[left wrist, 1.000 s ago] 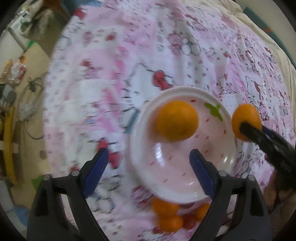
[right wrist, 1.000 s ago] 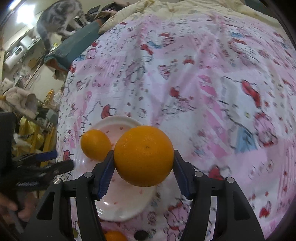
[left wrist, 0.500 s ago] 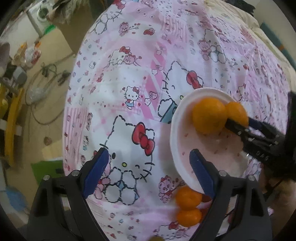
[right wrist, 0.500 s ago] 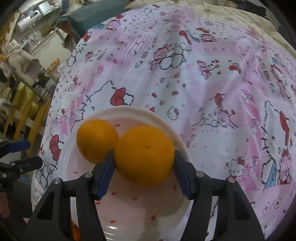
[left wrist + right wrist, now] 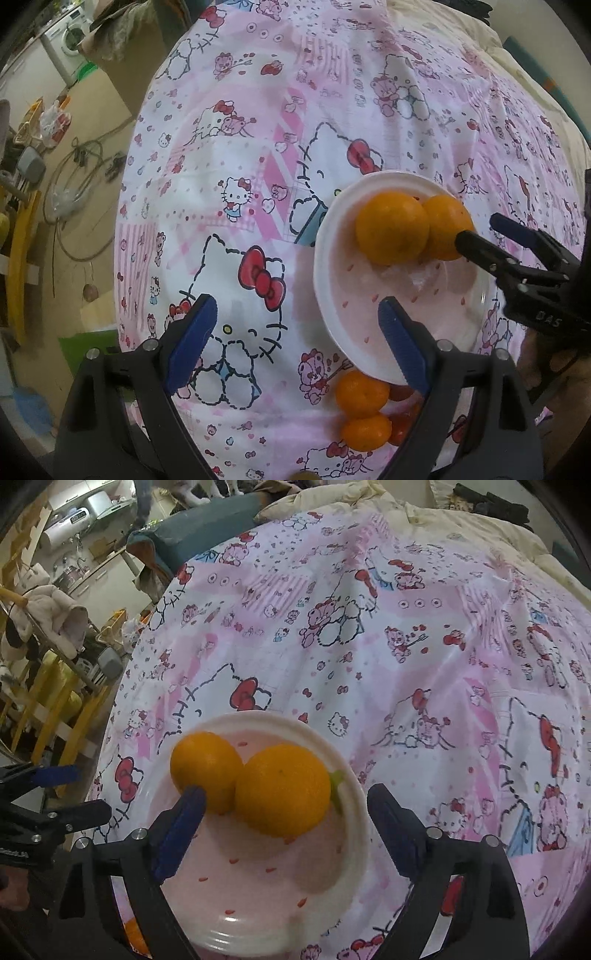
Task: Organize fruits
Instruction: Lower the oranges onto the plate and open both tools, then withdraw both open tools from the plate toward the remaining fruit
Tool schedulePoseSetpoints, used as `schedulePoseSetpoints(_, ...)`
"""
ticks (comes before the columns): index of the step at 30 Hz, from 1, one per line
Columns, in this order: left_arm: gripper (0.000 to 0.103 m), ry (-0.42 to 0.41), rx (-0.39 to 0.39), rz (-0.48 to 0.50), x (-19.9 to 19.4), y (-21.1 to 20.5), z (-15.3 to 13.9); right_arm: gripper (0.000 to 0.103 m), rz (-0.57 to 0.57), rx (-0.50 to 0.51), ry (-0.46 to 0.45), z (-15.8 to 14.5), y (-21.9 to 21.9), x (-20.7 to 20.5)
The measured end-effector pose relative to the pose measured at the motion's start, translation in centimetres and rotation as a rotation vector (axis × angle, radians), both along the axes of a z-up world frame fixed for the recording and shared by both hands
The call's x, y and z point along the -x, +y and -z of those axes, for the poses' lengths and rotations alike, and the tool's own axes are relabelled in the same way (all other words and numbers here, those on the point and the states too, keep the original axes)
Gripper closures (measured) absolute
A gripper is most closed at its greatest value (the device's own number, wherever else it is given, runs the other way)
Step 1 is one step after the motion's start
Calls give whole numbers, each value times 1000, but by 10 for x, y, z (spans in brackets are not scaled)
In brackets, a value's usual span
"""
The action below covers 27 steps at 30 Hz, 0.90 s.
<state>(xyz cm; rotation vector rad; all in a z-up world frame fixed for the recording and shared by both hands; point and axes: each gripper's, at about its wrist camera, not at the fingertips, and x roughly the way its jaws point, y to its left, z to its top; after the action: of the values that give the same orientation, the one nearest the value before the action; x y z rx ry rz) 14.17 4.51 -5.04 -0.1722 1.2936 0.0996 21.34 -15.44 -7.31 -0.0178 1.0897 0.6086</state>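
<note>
Nearest in the right wrist view, the right gripper (image 5: 284, 819) hangs over a white plate (image 5: 354, 853), its blue-padded jaws opening. A second ago those pads clamped a large orange (image 5: 282, 788); now both stand clear of it, and the orange rests on the plate, released. It touches a second orange (image 5: 205, 768) just to its left, so two fruits now sit together on the plate.

In the left wrist view, the left gripper (image 5: 295, 347) hovers with its jaws spread wide and nothing between them, above the cartoon-cat bedsheet (image 5: 240, 166) and the plate's near edge. Just below the plate, on the sheet, two smaller oranges (image 5: 364, 408) lie touching, with something red beside them, possibly other fruit; the gripper finger hides most of it.

Farther back, the pink-and-white sheet runs to a cream quilt (image 5: 461, 535), with a cluttered room beyond.

The drop looks finished. The fruit left on the sheet is likely next, nearest the empty left gripper.
</note>
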Motion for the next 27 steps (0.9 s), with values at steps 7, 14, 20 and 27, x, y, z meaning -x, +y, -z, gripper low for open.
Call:
schedulePoseSetpoints(7,16,-20,-10,11,9,-1,-8,12,31,-25,-16,-25,-14,14)
schedulePoseSetpoints(14,16,-44,5,40,29,-3,-20,12,81,-49,-48,-51,-28,51)
schedulePoseSetpoints(20,16,-49,22,47,48,-10,-23,12,78,-45,-38,-57,-39,85)
schedulePoseSetpoints(27,16,-48,72,78,69,-25,-27,12,157,-15,-57,-70,-58,123)
